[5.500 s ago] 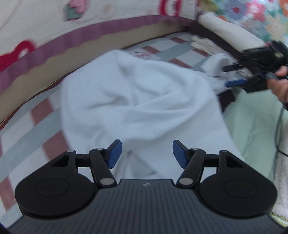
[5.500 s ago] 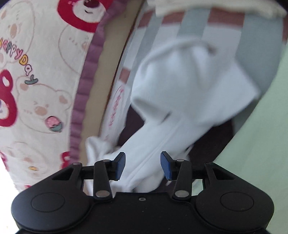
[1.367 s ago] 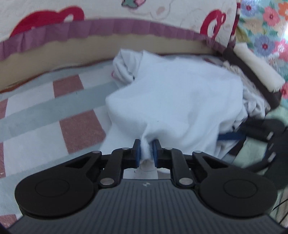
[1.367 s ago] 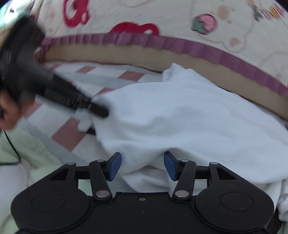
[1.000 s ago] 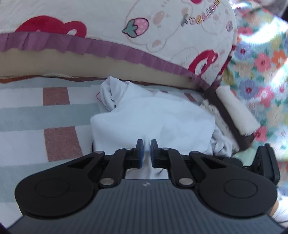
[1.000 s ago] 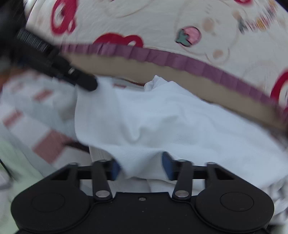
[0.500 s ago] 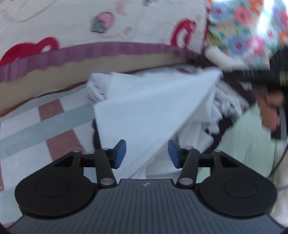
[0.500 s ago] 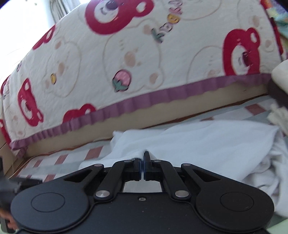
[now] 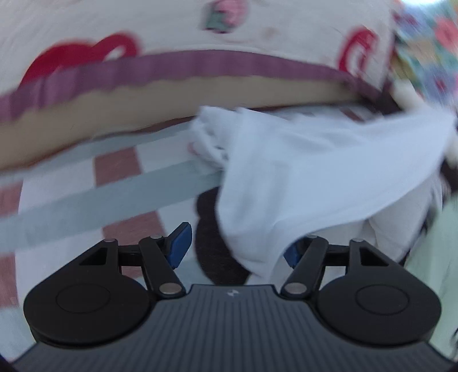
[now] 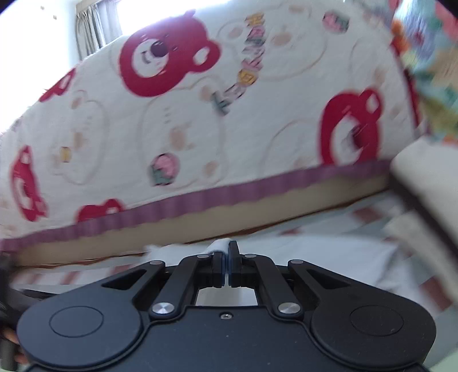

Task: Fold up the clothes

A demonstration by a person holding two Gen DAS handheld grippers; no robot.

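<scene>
Left gripper [image 9: 233, 247] has its jaws opening with nothing pinched; the near hem of the white garment [image 9: 315, 171] droops between them, closer to the right pad, above a dark cloth [image 9: 209, 229]. The garment lies on the striped bed cover [image 9: 86, 200], stretching up and away to the far right, where the right gripper [image 10: 226, 260] has its jaws clamped on a corner. So I'd guess the left is nearest that loose near edge, and it's the one to grab it.

Bright daylight, window [image 10: 97, 25] glare top-left; motion blur, bowed fisheye edges.
</scene>
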